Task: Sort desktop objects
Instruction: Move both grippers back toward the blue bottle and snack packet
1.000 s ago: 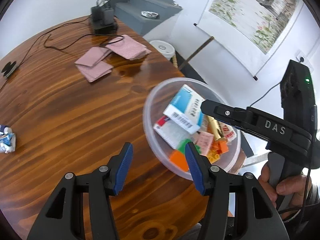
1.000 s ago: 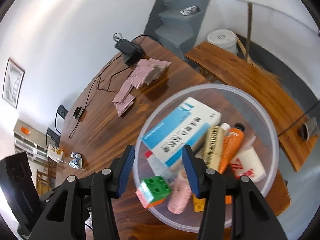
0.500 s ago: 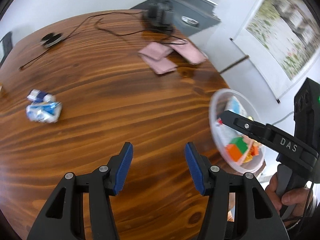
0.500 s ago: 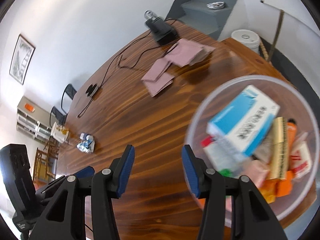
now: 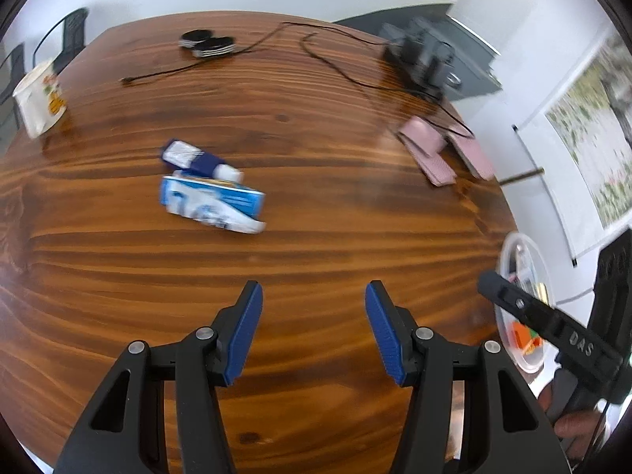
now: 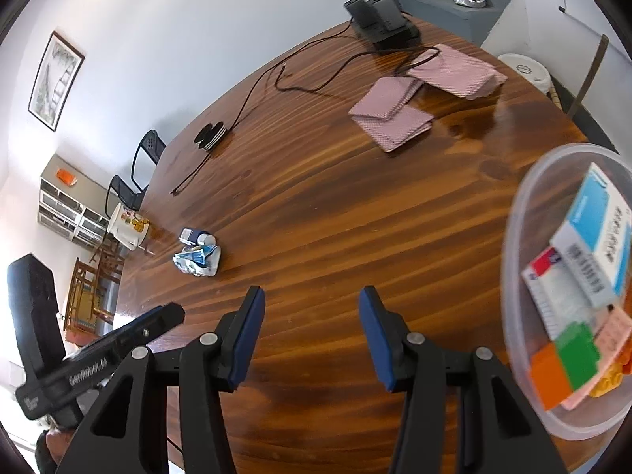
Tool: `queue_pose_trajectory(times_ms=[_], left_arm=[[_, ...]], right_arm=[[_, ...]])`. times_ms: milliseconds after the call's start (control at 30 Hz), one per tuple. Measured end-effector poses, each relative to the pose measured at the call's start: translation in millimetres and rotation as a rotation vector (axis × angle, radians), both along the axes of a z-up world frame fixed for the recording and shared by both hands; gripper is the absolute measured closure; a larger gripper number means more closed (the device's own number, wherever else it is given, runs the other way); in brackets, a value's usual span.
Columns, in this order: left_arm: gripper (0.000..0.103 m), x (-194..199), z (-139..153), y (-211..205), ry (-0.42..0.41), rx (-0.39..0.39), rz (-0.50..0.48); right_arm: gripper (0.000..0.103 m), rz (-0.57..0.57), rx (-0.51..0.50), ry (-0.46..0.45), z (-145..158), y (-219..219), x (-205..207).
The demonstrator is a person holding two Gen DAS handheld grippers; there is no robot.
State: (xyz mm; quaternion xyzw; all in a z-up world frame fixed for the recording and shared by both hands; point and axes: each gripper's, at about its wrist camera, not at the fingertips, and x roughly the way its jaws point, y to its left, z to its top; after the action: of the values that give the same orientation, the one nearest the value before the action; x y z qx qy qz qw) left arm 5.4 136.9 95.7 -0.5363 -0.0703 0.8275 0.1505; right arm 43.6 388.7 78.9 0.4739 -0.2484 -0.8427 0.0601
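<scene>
A crumpled blue-and-white packet (image 5: 211,203) lies on the wooden table with a small dark-blue tube (image 5: 199,160) just behind it; both also show in the right wrist view, the packet (image 6: 197,262) and the tube (image 6: 193,236). A clear plastic bowl (image 6: 513,237) at the right holds a blue-and-white box (image 6: 596,221), an orange-and-green brick (image 6: 561,367) and other small items; its rim shows in the left wrist view (image 5: 503,252). My left gripper (image 5: 314,331) is open and empty over bare table. My right gripper (image 6: 308,335) is open and empty, left of the bowl.
Pink card stacks (image 6: 399,114) lie at the far right of the table. A black charger (image 6: 381,19) with cables, black round pads (image 5: 207,43) and a paper cup (image 5: 39,104) stand along the far edge.
Both grippers have swung left, away from the bowl. The bowl has slid to the right edge of both views and the blue packet and tube have come toward the centre.
</scene>
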Motion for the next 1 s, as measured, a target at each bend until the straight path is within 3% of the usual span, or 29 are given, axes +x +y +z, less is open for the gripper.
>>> queue_pose_trajectory(times_ms=[300,633,900,1000], left_arm=[[0.045,-34.6,-16.6,-43.2,-0.062,0.031,0.093],[0.045,-72.9,-43.9,-46.4,-0.137,0.08,0.124],[0.045,-96.6,-60.9,-46.9,-0.196,0.118,0.226],[0.037,-104.2,-65.3,-46.5,-0.198,0.12,0.249]], right_arm=[[0.049,0.0,0.009,-0.026,-7.3,-29.6,-14.5],[0.049,-0.046,0.025,-0.061,-16.9,-37.0,-19.2],[0.049,-0.075,0.026,-0.09,-27.3,-36.7,-26.3],[0.049,-0.066,0.048,-0.091,-29.5,-41.5,-31.6]])
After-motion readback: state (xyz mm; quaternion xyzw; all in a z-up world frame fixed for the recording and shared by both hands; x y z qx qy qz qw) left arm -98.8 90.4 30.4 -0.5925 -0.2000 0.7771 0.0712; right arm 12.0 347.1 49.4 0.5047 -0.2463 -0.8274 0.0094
